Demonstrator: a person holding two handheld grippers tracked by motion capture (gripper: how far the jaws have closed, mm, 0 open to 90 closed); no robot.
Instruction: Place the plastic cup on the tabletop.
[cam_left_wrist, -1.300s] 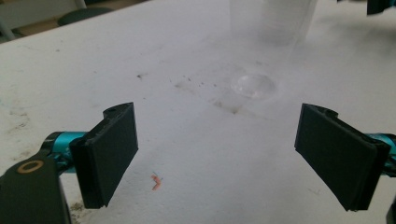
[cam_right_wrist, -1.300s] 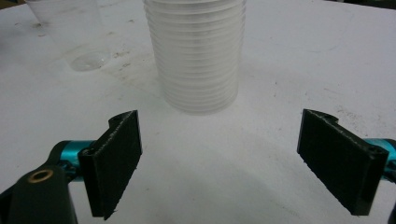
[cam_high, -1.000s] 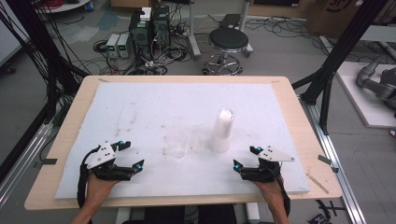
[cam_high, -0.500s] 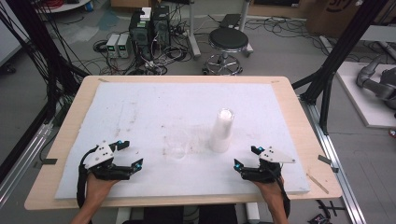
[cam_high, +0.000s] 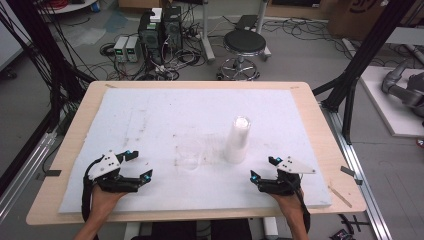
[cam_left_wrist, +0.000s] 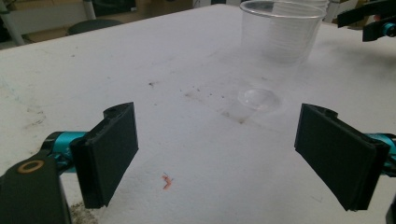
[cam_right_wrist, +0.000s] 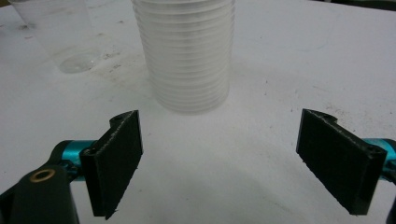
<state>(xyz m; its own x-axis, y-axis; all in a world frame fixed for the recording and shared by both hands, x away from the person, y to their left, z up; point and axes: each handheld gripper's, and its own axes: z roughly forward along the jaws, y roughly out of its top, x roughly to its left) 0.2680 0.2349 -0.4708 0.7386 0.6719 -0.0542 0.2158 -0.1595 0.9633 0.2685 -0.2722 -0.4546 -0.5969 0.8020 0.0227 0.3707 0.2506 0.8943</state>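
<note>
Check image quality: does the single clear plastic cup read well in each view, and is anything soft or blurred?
High view: the single clear plastic cup nearly vanishes against the white foam mat; the stack of clear cups reads better. Left gripper view: cup fairly distinct, its top cropped. Right gripper view: soft overall, stack hazy, single cup faint.

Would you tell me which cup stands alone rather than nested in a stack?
The single clear cup, left of the tall cup stack, nearer the left gripper.

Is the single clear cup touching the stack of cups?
Apart. The high view shows bare white mat between the clear cup and the stack of cups; the right gripper view shows that gap too.
</note>
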